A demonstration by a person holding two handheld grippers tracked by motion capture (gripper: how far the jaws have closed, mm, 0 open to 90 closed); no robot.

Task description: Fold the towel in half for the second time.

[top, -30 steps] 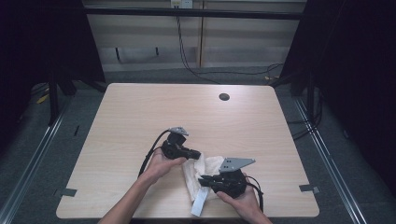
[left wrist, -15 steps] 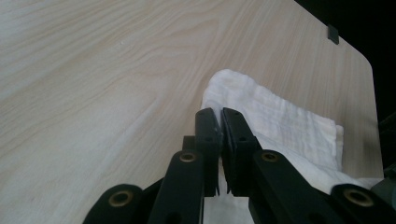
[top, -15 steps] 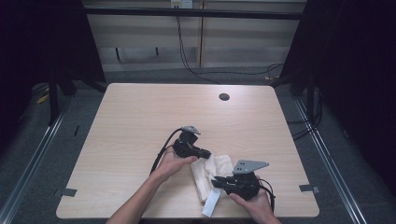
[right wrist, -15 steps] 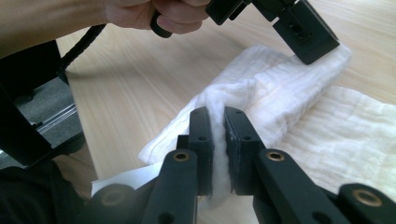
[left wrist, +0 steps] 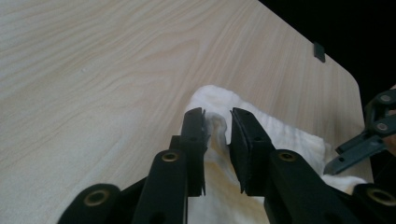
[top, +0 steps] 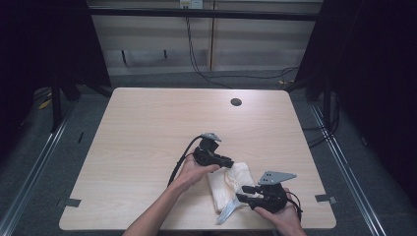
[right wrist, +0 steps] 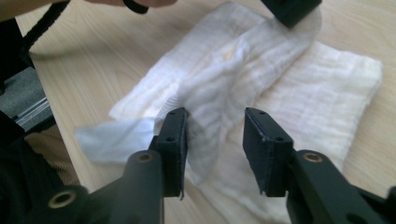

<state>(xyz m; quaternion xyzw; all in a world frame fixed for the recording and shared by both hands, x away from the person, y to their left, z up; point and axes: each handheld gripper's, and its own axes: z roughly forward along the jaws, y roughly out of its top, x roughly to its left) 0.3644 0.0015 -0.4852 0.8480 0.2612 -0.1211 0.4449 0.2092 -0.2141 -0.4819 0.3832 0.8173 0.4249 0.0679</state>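
Observation:
A white, creased cloth point(top: 227, 183) lies folded near the table's front edge between both hands; one corner point(top: 225, 215) hangs past the edge. My left gripper point(top: 229, 162) rests at the cloth's far end. In the left gripper view its jaws point(left wrist: 217, 122) have just been opening and stand slightly apart around a raised fold of the cloth point(left wrist: 280, 135). My right gripper point(top: 243, 193) is at the cloth's near right side. Its jaws point(right wrist: 215, 119) have just been opening and stand wide, with a loose strip of cloth point(right wrist: 303, 93) between them, touching neither pad.
The pale wooden table point(top: 147, 137) has a round cable hole point(top: 236, 102) at its far side. Black cables trail from both grippers. Dark floor and rails surround the table; a wall with hanging cables stands behind it.
Both hands have moved right along the front of the table with the cloth. The jaws of both grippers have parted and the cloth has settled flatter on the table.

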